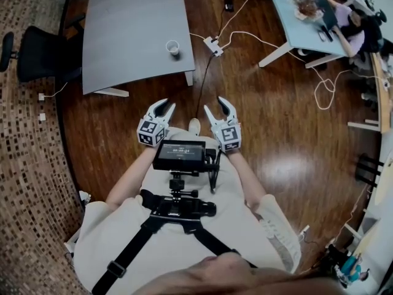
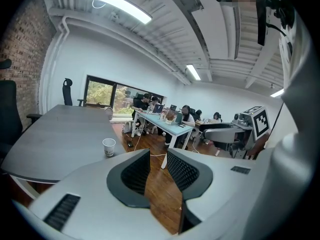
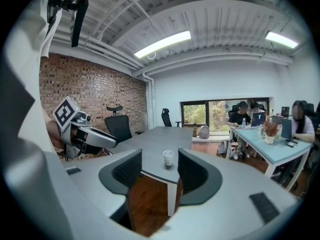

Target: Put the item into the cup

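Near corner of grey table [image 1: 129, 29], well ahead: paper cup [image 1: 173, 47], upright, likely light, easily tipped. Left gripper [image 1: 164, 108], right gripper [image 1: 216, 106] spread, empty. Item nowhere visible; hold point undecidable.

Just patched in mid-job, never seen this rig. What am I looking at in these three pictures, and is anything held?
No robot here: a person holds a two-jaw gripper in each hand. The top-down picture comes from a camera on the person's head; it shows the left gripper and right gripper held out above a wooden floor. The other two come from cameras riding on each gripper, looking along its jaws. Both pairs of jaws stand apart with nothing between them. Ahead is a grey table with a white paper cup near its corner, the only thing I see on it. No item for the cup shows in any picture.
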Available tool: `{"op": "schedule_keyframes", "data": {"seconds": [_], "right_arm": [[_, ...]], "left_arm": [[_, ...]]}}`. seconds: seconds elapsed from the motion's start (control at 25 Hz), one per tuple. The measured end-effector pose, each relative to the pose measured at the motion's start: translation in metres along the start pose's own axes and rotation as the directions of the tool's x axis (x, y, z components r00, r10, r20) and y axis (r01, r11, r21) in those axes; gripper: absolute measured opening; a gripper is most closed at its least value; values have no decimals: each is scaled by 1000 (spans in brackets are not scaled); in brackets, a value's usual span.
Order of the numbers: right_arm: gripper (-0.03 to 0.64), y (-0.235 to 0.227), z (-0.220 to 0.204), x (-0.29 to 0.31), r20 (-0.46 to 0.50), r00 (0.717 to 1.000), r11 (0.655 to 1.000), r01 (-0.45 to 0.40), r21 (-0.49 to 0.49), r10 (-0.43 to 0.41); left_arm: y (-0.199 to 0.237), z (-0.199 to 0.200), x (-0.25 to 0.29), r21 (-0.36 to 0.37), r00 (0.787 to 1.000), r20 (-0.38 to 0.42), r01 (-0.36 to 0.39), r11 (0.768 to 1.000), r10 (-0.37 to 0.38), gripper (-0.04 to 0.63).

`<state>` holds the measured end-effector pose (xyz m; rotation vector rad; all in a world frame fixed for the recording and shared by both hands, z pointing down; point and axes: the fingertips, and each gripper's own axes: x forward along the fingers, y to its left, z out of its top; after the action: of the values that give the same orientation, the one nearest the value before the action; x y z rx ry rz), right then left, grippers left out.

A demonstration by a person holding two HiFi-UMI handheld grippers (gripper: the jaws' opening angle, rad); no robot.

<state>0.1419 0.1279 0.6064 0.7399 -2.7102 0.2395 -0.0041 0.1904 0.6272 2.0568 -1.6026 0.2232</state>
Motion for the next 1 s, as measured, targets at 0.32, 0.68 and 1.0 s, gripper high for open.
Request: {"op": "schedule_keyframes", "data": {"seconds": [0.32, 0.68, 1.0], "right_arm": [[238, 7, 0, 4, -1, 1000, 1000, 2, -27, -2], [238, 14, 4, 5, -1, 1000, 1000, 3, -31, -3], [238, 20, 6, 8, 3, 1000, 999, -7, -37, 8]], "left_arm": [[6, -4, -2, -8, 1000, -6, -1, 1000, 1, 107], [11, -6, -10, -20, 1000, -2, -3, 1000, 3, 107], [23, 9, -21, -48, 999, 47, -9, 999, 11, 107]]}}
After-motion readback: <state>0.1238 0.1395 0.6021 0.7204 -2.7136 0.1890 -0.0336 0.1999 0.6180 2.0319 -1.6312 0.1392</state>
